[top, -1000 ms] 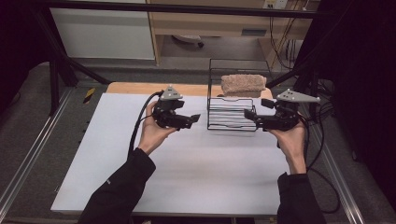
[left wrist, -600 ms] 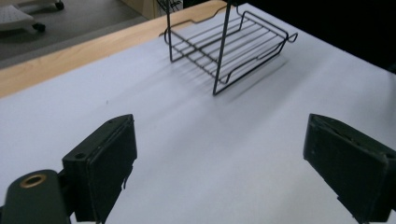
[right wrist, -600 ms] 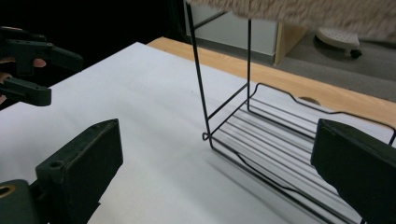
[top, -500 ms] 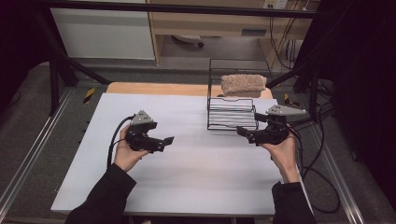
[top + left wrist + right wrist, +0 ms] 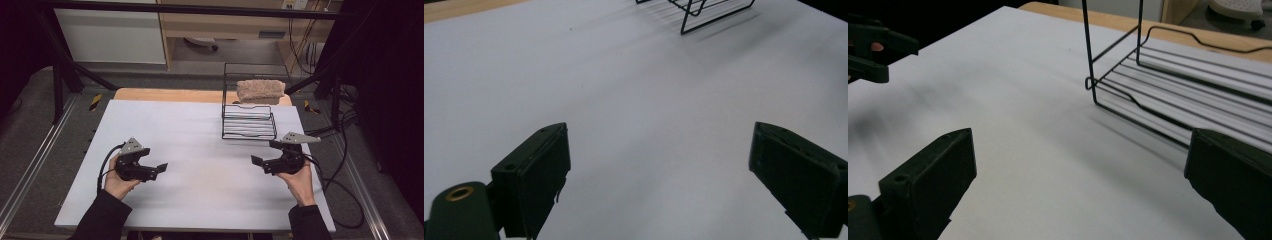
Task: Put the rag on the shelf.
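Both pairs of jaws stood wide apart and empty, the left gripper and the right gripper low over the bare white table. The folded beige towel lay on the upper tier of the black wire rack at the far edge, just beyond the right gripper. To my eye the work looked finished or not yet begun, and nothing stood between the grippers and the rack.

Black sleeves, black claws, grey triangular plates, black cables, seemingly brass-coloured insert.
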`<state>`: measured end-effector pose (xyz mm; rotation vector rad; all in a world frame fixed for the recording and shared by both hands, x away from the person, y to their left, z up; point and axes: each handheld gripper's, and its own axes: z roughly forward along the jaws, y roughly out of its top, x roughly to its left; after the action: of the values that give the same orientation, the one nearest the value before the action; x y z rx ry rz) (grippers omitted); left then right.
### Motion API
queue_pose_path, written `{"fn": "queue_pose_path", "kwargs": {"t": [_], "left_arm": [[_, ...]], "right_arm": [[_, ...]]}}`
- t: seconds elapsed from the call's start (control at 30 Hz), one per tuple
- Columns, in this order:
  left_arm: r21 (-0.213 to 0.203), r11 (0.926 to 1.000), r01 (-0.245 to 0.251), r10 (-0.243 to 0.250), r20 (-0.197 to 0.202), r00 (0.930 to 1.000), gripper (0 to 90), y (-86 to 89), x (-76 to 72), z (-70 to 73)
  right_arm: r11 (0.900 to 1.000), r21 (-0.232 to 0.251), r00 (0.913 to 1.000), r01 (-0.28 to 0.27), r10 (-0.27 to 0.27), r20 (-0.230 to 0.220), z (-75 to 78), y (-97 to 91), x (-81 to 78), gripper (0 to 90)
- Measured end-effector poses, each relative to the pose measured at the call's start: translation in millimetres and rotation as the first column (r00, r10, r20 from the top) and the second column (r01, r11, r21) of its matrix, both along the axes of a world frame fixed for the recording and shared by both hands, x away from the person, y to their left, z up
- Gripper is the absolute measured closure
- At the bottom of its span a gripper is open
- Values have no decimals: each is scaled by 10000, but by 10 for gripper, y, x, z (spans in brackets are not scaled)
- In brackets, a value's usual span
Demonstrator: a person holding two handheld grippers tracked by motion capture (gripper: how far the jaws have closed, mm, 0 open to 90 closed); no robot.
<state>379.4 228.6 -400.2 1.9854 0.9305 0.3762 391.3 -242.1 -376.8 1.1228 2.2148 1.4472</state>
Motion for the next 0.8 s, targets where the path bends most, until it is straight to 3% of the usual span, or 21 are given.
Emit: {"fn": "queue_pose_path", "kwargs": {"t": [0.13,0.6,0.8], "left_arm": [[-93,9999,-38,38,-66,10000,98,104,-83,-88],[-292,9995,-109,105,-144,9998,100,345,-272,-315],[-70,9999,-89,88,-252,9996,103,353,-307,-382]], "right_arm": [[9999,-115,9998,-26,23,-221,-143,-27,-50,8],[9999,-136,9992,-92,87,-385,-532,-172,-251,6],[9991,-389,9974,-141,113,-712,-638,-195,-289,6]]}}
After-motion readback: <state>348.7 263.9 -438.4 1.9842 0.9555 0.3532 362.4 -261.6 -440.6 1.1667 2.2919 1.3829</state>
